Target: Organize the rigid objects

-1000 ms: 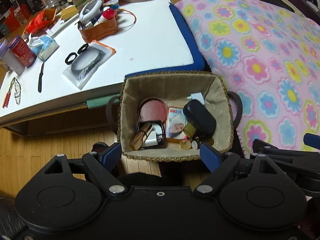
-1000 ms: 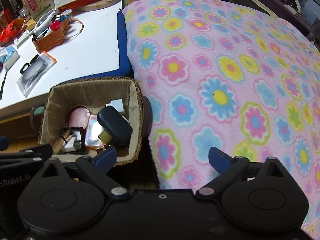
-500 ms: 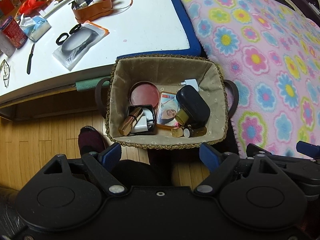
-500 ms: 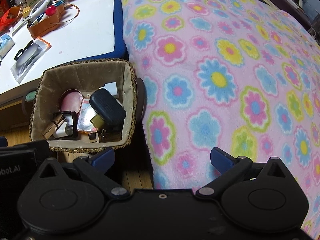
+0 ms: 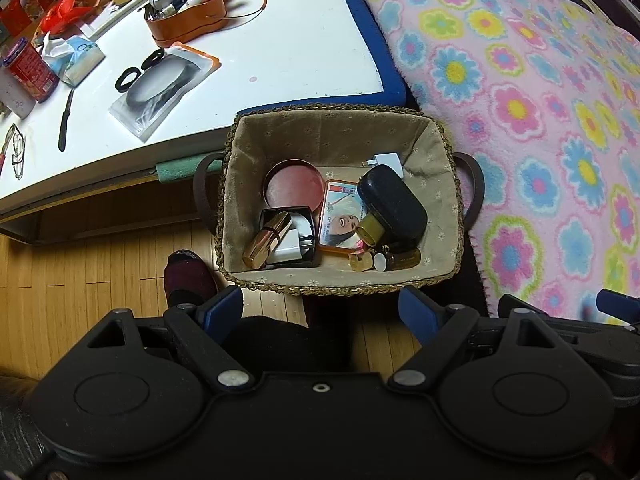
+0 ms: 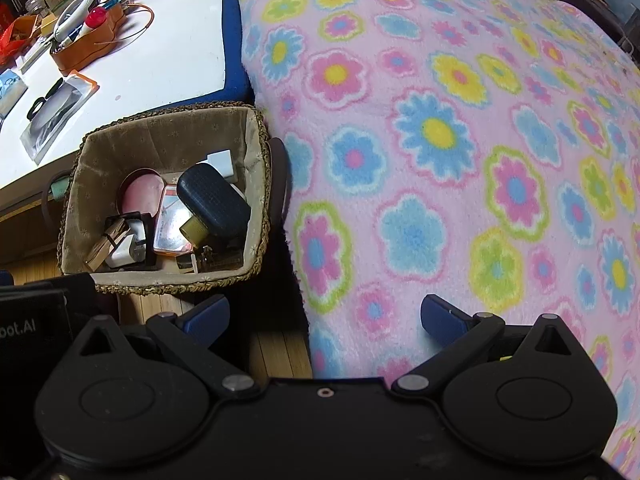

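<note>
A woven basket (image 5: pixel 248 128) with a beige lining stands on the wooden floor between the white table and the bed. It shows in the right wrist view (image 6: pixel 258 128) too. In it lie a dark blue case (image 5: pixel 392 202), a round pink compact (image 5: pixel 295 188), an orange-rimmed picture tin (image 5: pixel 340 220), a gold lipstick (image 5: pixel 269 242), a white plug (image 5: pixel 386 159) and small brown bottles (image 5: pixel 400 259). My left gripper (image 5: pixel 322 312) is open and empty, above the basket's near rim. My right gripper (image 6: pixel 325 318) is open and empty, over the edge of the bed.
A pink flowered blanket (image 6: pixel 440 132) covers the bed on the right. The white table (image 5: pixel 280 40) holds an orange tray (image 5: pixel 188 20) of items, a packaged band (image 5: pixel 160 88), a red can (image 5: pixel 30 70), a knife (image 5: pixel 64 120) and glasses (image 5: pixel 16 148). A dark red slipper (image 5: pixel 188 278) is on the floor.
Both grippers have risen and drawn back from the basket, which now looks smaller and lower in both views. Both stayed open and empty.
</note>
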{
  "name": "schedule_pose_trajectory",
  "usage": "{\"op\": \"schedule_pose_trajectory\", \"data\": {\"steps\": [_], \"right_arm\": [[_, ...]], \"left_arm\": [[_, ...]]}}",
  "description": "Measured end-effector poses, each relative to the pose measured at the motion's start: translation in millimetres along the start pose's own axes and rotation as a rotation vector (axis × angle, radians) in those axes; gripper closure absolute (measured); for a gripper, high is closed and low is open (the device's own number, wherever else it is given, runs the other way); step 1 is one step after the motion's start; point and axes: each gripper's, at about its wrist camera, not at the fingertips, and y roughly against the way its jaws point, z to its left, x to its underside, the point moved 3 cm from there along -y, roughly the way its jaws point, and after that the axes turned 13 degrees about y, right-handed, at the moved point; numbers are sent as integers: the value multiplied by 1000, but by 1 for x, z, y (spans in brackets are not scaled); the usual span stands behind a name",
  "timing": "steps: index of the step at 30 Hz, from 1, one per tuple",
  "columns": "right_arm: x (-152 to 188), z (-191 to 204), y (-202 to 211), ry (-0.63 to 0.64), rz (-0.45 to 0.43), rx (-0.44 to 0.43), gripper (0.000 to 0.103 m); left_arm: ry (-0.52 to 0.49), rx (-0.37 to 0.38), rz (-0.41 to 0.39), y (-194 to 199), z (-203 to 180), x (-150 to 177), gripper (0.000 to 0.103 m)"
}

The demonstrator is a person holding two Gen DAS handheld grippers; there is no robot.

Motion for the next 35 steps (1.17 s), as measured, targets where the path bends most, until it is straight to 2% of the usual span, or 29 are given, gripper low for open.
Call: {"op": "schedule_pose_trajectory", "data": {"steps": [35], "right_arm": [[2,1,-1,-23,2,-10,0]], "left_arm": [[-23,-14,-13,2,-3,2,22]]}}
